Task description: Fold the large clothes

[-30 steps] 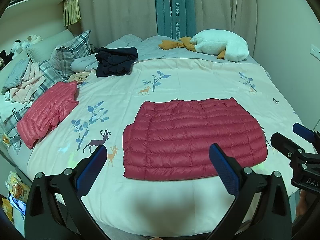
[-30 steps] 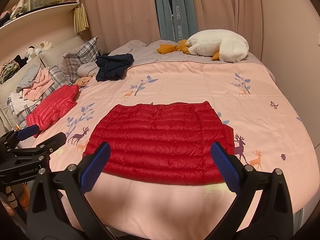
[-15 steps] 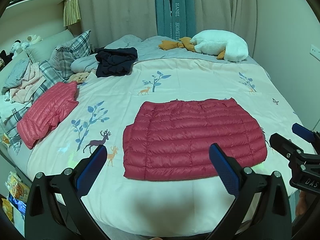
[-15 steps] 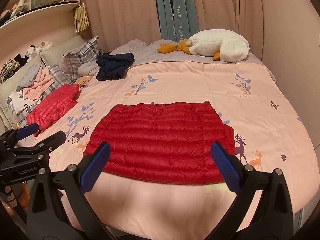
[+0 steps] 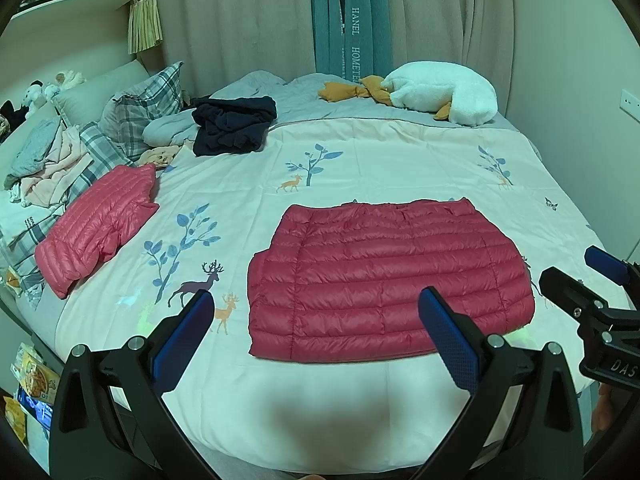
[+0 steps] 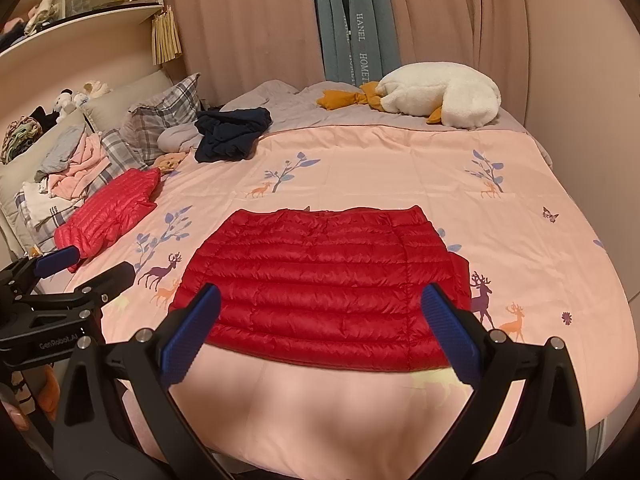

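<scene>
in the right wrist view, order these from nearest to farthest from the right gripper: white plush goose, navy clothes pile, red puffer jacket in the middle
From the right gripper:
1. red puffer jacket, spread flat right ahead of the fingers
2. navy clothes pile, farther back on the left
3. white plush goose, at the far right edge of the bed by the curtains

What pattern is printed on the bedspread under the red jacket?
Deer and leafy blue branches on a pale bedspread, clearest in the left wrist view; the red jacket lies flat on it.
</scene>
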